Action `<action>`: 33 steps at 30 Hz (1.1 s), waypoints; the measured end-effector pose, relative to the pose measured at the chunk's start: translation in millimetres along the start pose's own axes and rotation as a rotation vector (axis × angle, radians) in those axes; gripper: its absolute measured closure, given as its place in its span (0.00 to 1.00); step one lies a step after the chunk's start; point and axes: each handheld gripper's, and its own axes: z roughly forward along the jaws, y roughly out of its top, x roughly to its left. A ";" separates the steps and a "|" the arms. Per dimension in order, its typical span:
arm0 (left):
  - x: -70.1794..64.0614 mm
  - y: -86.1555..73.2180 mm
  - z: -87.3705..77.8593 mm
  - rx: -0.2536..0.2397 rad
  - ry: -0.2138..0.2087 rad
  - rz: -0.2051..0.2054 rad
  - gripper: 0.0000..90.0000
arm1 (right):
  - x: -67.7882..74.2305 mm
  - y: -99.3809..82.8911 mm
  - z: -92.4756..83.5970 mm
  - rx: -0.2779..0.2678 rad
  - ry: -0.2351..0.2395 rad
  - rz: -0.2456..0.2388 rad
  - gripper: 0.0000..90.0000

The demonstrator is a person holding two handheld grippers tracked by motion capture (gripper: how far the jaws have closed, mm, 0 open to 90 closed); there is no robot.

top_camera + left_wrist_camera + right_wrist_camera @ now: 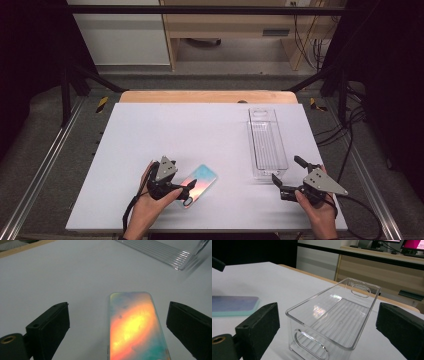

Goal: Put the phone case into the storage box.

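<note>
The phone case (200,182), with an orange and teal back, is laid flat on the white bench (190,130) near its front edge, left of the middle. The left hand-held gripper (186,192) is held at the case's near end with its jaws spread wide; the case is seen between them, untouched by either pad. The clear plastic bin (267,142) is stood towards the bench's right edge, lengthwise front to back. The right hand-held gripper (285,177) is held open just before the bin's near end, apart from it.
</note>
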 end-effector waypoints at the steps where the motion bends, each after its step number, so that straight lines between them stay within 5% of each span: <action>1: -0.1 -0.4 -0.4 -0.001 -0.002 0.000 0.05 | 0.0 0.0 0.0 0.000 0.000 0.000 0.06; 11: -2.8 -5.7 -5.3 -0.023 -0.010 -0.010 0.04 | -0.4 0.2 -0.5 -0.002 -0.004 0.003 0.06; 33: -11.1 -30.9 3.4 0.064 -0.082 -0.014 0.05 | -1.8 0.8 -2.1 -0.005 -0.008 -0.002 0.06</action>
